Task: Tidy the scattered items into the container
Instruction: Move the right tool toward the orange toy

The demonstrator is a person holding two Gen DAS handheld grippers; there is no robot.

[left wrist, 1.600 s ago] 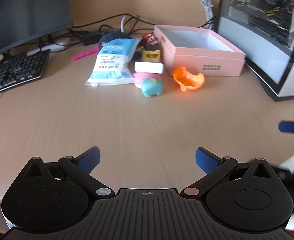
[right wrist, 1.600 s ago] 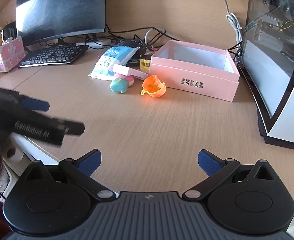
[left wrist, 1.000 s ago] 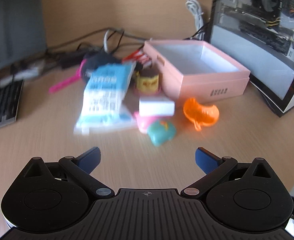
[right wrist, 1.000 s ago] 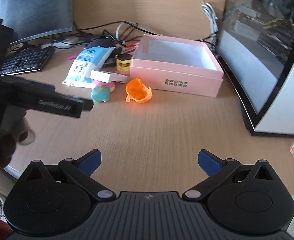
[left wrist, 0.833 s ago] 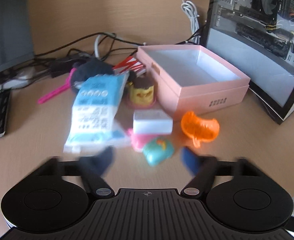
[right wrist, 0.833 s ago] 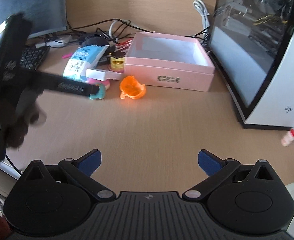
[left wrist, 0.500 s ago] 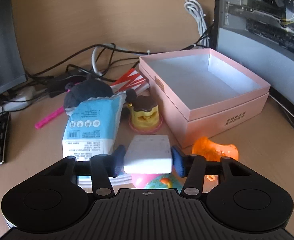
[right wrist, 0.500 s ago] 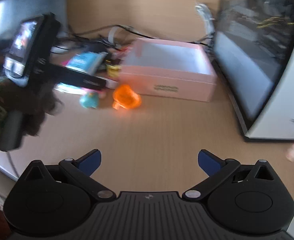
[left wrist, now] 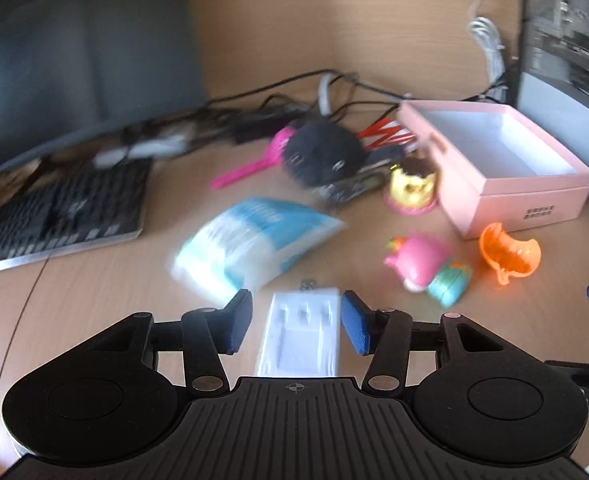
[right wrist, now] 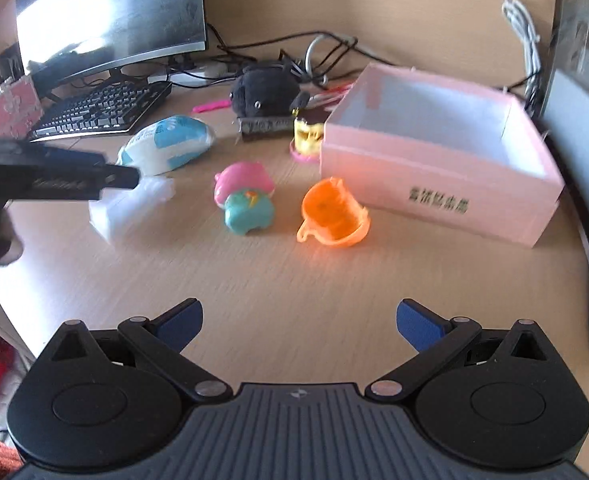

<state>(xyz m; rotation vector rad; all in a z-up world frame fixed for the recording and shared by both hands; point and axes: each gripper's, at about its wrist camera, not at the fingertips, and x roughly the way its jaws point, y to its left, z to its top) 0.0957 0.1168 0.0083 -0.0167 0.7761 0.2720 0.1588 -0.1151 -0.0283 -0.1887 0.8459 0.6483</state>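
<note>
Opening, my left hand-held gripper (left wrist: 296, 322) has the white box (left wrist: 300, 336) between its jaws, the pads not visibly pressing it. My right hand-held gripper (right wrist: 299, 322) hangs wide apart and empty over the table (right wrist: 294, 276).

Dark print on the pink box (right wrist: 438, 196) front is too blurred to read.

Wood desk (right wrist: 294, 280). Pink box (right wrist: 438, 184) at right; orange cup (right wrist: 332, 216) just left of it, teal toy (right wrist: 248, 212), pink toy (right wrist: 242, 180), blue pack (right wrist: 170, 142) farther left; keyboard (right wrist: 102, 112) far left.
</note>
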